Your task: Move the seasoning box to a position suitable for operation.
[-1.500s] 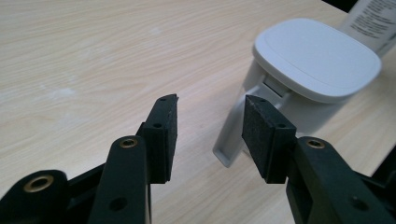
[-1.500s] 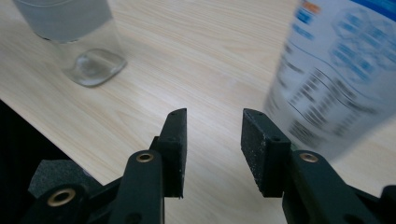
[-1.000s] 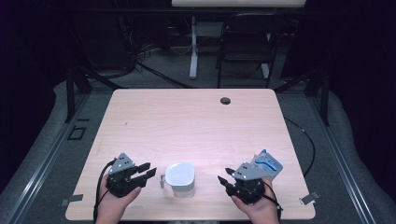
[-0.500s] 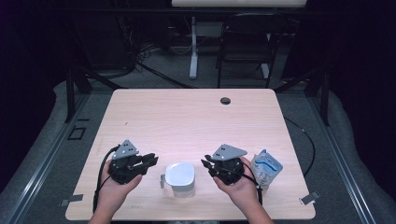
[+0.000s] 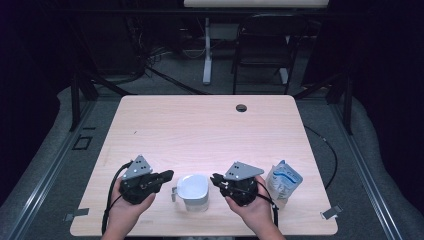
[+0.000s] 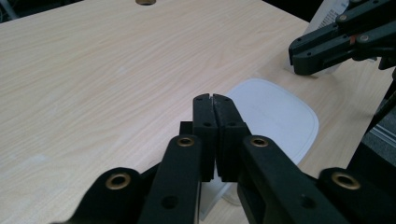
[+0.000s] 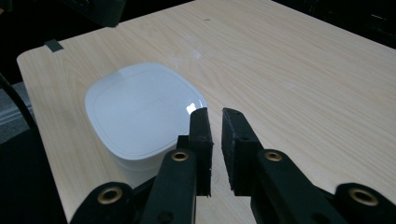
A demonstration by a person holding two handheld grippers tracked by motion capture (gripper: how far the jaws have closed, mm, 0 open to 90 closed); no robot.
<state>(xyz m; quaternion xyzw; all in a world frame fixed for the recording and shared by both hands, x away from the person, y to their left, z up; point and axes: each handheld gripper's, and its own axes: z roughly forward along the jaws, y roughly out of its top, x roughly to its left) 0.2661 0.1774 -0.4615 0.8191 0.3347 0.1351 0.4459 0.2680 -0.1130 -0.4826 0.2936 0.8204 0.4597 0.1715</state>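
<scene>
sitting: a white container (image 5: 193, 189) rests on the wooden table (image 5: 200, 130), near the front edge, between the two grippers.
shape: squarish with rounded corners, a flat white lid with a faint inset line running round its rim; low straight walls below it.
surface: smooth and slightly glossy, with a small bright glint near one corner in the right gripper view (image 7: 140, 109).
side detail: a small grey tab or handle sticks out from the container's left side in the high view.
left gripper (image 5: 167, 175): held just left of the container, pointing at it; its jaws have just been closing and now meet with nothing between them, as the left gripper view shows (image 6: 212, 100).
right gripper (image 5: 216, 178): just right of the container, pointing at it; its jaws have just been closing and stand a narrow gap apart, nothing between them (image 7: 215, 116).
pouch (image 5: 284, 180): a white and blue pouch stands upright beside the right hand, apart from the container.
</scene>
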